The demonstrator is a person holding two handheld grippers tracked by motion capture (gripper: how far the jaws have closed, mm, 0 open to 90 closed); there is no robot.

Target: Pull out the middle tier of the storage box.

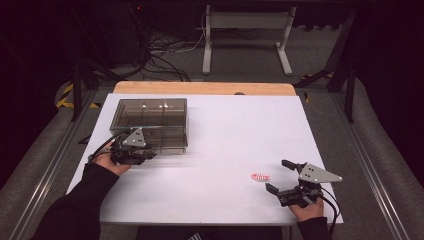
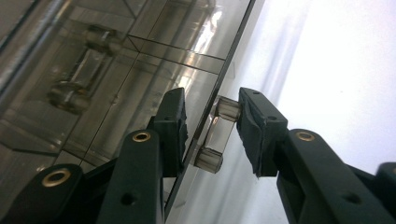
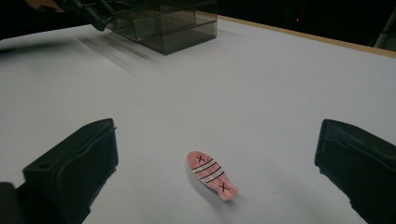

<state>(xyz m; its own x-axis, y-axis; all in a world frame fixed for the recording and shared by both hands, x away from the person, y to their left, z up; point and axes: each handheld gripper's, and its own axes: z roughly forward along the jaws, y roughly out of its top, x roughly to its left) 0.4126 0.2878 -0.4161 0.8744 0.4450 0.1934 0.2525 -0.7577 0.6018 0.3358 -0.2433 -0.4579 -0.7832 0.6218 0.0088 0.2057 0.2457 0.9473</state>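
Wide apart, right gripper (image 3: 215, 172) straddles the pink fish clip (image 3: 211, 175); left gripper (image 2: 210, 135) brackets the box's handle (image 2: 218, 135), seemingly not clamped.

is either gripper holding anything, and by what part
The left gripper straddles the clear drawer handle of the smoky box; a firm clamp cannot be told. The right gripper holds nothing.

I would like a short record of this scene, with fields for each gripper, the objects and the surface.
left gripper: at the front of the smoked clear drawer box, jaws on either side of a drawer handle, not yet closed on it
right gripper: open, empty, jaws wide apart beside the pink fish-shaped piece
pink fish-shaped piece: flat on the table, untouched
surface: white table
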